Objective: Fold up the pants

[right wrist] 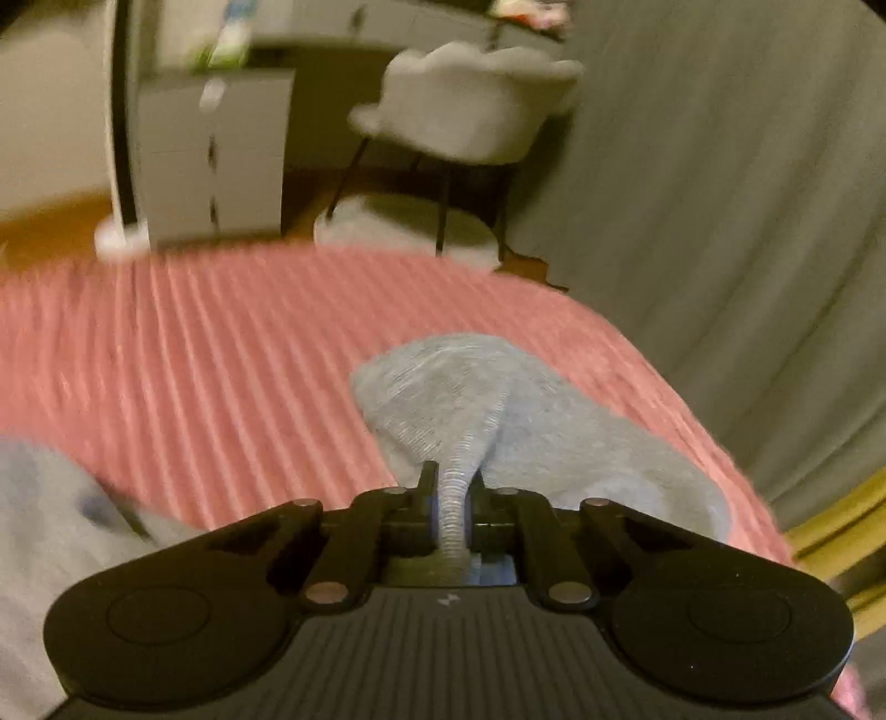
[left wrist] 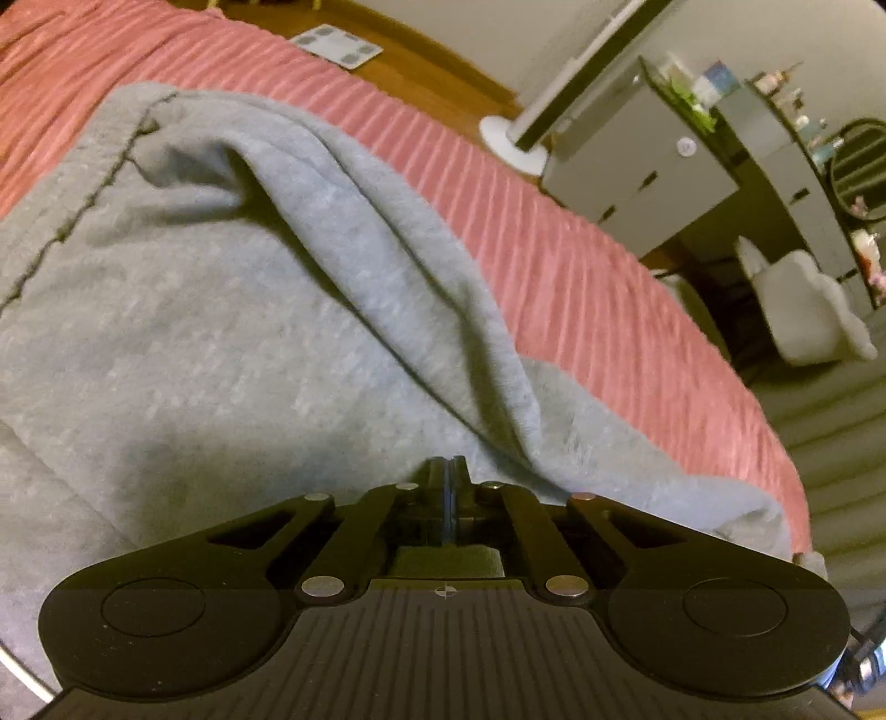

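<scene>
- The grey pants (left wrist: 232,310) lie spread over the pink ribbed bedspread (left wrist: 581,266), which serves as the landmark here; the fabric covers most of the left wrist view, with a long raised fold running diagonally across it.
- A dark stitched seam (left wrist: 83,205) runs along the pants on the side away from the bedspread's visible edge.
- The left gripper (left wrist: 448,471) has its 2 jaws pressed fully together, right over the grey cloth; whether any fabric is pinched between the tips cannot be told from this view.
- The right gripper (right wrist: 454,487) is clamped on a ribbed cuff (right wrist: 459,482) of the pants, the cloth bunched into a narrow strip between the jaws.
- From that pinch the pant leg (right wrist: 498,399) fans out and lies on the bedspread (right wrist: 194,360), near its far corner.
- More grey cloth (right wrist: 50,515) rests on the bedspread at the lower left of the right wrist view.
- Beyond the bedspread stand a white drawer unit (right wrist: 216,155) and a pale upholstered chair (right wrist: 470,105) on thin dark legs; a grey curtain (right wrist: 720,194) hangs beside the bedspread's corner.
- On the wooden floor past the bedspread lies a flat white scale (left wrist: 338,47).
- The right wrist view is blurred.
</scene>
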Tool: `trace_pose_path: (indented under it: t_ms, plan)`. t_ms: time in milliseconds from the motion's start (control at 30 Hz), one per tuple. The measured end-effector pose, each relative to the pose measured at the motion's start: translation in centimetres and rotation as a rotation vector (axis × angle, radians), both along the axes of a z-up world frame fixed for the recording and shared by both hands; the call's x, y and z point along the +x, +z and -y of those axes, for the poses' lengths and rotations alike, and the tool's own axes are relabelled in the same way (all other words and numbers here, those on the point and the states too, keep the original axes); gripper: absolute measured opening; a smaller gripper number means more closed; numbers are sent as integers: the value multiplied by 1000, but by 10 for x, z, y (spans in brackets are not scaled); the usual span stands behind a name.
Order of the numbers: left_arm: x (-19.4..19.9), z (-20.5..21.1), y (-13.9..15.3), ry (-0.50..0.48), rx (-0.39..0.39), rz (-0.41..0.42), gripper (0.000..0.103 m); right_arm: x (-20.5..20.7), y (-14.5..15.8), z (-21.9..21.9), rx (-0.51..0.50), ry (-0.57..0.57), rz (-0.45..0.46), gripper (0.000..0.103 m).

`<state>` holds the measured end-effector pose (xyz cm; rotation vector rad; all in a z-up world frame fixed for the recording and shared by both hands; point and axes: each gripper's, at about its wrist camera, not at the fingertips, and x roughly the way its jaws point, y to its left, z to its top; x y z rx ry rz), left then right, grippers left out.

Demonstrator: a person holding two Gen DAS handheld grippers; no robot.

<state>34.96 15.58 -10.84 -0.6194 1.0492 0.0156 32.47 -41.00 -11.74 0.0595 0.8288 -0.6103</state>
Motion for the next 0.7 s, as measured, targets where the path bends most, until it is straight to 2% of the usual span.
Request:
trace_pose_path:
  t_ms: [67,133,200,267,333,400,433,500,533,567,600,633,700]
  plan:
    - [-6,-9,9,18,-17,43,1,-30,21,14,124,-36,142,7]
    - [-6,-15,16,25,-23,55,2,-65,34,27,194,-70,272,7]
    - [0,-14,20,30,-20,36,10,-104,41,40,249,-136,383,7]
    - [8,-7,21,31,-23,25,43,-136,41,48,318,-171,459,7]
    - [17,1,24,31,-32,37,48,-156,27,55,357,-196,465,7]
    - [24,7,27,38,-37,55,61,-170,13,57,380,-208,445,7]
    - [29,10,26,44,-15,53,69,-173,7,60,392,-209,434,7]
    - [40,16,20,48,48,17,66,-177,0,65,403,-213,422,7]
    - [46,15,12,42,64,-12,53,-181,-5,68,417,-212,419,7]
    - [52,15,4,42,62,-46,31,-180,-5,71,428,-213,418,7]
    - [57,13,-3,46,54,-73,14,-180,-6,71,436,-213,415,7]
    - [59,11,-9,52,39,-88,7,-180,-6,68,434,-208,411,7]
    - [56,6,-12,87,22,-87,7,-177,-6,66,424,-188,403,7]
